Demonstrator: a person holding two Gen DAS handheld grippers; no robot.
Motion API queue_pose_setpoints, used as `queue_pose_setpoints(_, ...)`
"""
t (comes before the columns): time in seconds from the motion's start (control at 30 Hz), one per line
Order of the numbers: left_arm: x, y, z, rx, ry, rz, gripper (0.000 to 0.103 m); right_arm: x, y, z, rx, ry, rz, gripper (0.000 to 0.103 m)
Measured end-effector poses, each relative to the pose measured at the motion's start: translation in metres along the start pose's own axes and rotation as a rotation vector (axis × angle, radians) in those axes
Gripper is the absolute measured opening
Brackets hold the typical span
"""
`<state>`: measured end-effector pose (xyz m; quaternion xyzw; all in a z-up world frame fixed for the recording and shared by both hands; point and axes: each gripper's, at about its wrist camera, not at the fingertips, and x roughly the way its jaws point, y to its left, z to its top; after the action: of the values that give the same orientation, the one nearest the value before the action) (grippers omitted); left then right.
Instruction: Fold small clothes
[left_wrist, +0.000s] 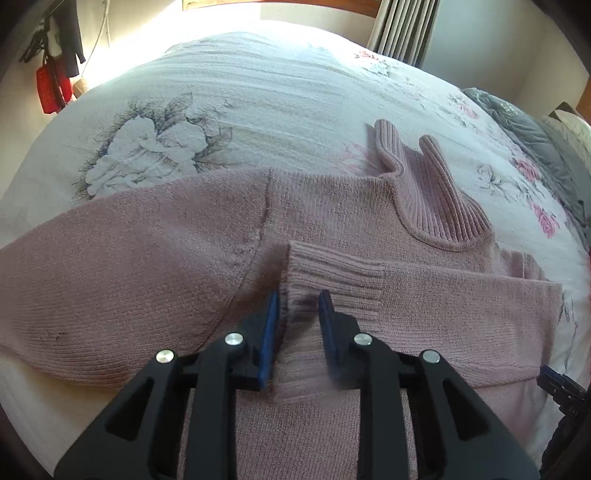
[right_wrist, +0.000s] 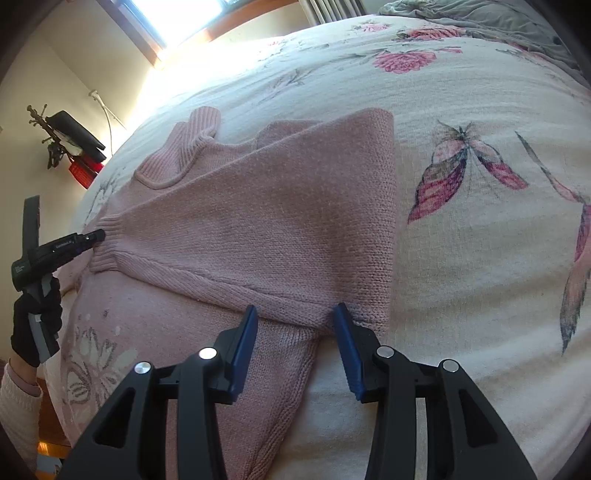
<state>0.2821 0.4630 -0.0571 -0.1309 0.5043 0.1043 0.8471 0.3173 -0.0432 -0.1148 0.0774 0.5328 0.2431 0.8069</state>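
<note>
A pink knitted sweater (left_wrist: 155, 251) with a ribbed high collar (left_wrist: 424, 184) lies flat on a floral bed cover (left_wrist: 258, 103). One sleeve is folded across the chest, and its ribbed cuff (left_wrist: 332, 273) ends at my left gripper (left_wrist: 298, 297), which is shut on the cuff's near corner. In the right wrist view the folded sleeve (right_wrist: 277, 221) runs from that cuff (right_wrist: 110, 240) to the sweater's right edge. My left gripper (right_wrist: 94, 235) is there too, held by a gloved hand (right_wrist: 37, 325). My right gripper (right_wrist: 295, 317) hovers open over the sleeve's shoulder end.
A crumpled grey blanket (left_wrist: 535, 140) lies along the bed's far right side. A red bag (left_wrist: 50, 88) and dark items hang on the left wall. Bright window light falls on the far edge of the bed. Bare floral cover (right_wrist: 480, 221) stretches right of the sweater.
</note>
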Motion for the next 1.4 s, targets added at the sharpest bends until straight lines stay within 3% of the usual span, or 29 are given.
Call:
queue_pose_setpoints(0.17,-0.033,-0.013,-0.005,0.054,-0.059,-0.071,0.022,-0.021,0.027,0.007,-0.042,-0.053,0.048,0.048)
queue_pose_setpoints(0.27,-0.019,-0.032,-0.011,0.085,-0.014,-0.101,0.022,-0.007,0.039,0.01,-0.06,-0.021,0.01,0.048)
queue_pose_setpoints(0.4,0.022,-0.029,-0.017,0.05,0.072,-0.065,0.022,0.023,0.033,0.003,-0.021,0.053,-0.031,0.048)
queue_pose_setpoints(0.6,0.018,-0.017,-0.02,0.03,0.061,-0.095,0.02,0.03,0.028,0.003,0.005,0.065,-0.027,0.049)
queue_pose_setpoints(0.67,0.0,-0.003,-0.021,0.008,0.037,-0.107,0.036,0.02,0.038,0.003,-0.003,0.052,-0.02,0.051)
queue_pose_setpoints(0.7,-0.011,0.006,-0.023,0.001,0.016,-0.107,0.053,0.014,0.044,0.001,-0.007,0.043,0.001,0.052)
queue_pose_setpoints(0.73,-0.022,0.017,-0.025,0.001,-0.007,-0.092,0.062,0.008,0.051,-0.001,-0.016,0.036,0.022,0.058)
queue_pose_setpoints(0.8,-0.043,0.046,-0.031,-0.003,-0.046,-0.068,0.07,-0.002,0.069,-0.006,-0.055,0.021,0.037,0.069)
queue_pose_setpoints(0.83,-0.051,0.063,-0.035,-0.011,-0.054,-0.054,0.073,-0.006,0.079,-0.009,-0.084,0.017,0.035,0.07)
queue_pose_setpoints(1.1,-0.086,0.23,-0.072,-0.281,-0.046,0.081,0.072,0.004,0.137,-0.039,-0.247,0.064,0.01,0.07)
queue_pose_setpoints(1.2,-0.09,0.286,-0.079,-0.427,-0.068,0.077,0.071,0.017,0.147,-0.039,-0.26,0.082,-0.013,0.07)
queue_pose_setpoints(1.4,-0.086,0.363,-0.075,-0.618,-0.124,0.067,0.07,0.039,0.148,-0.027,-0.241,0.102,-0.052,0.07)
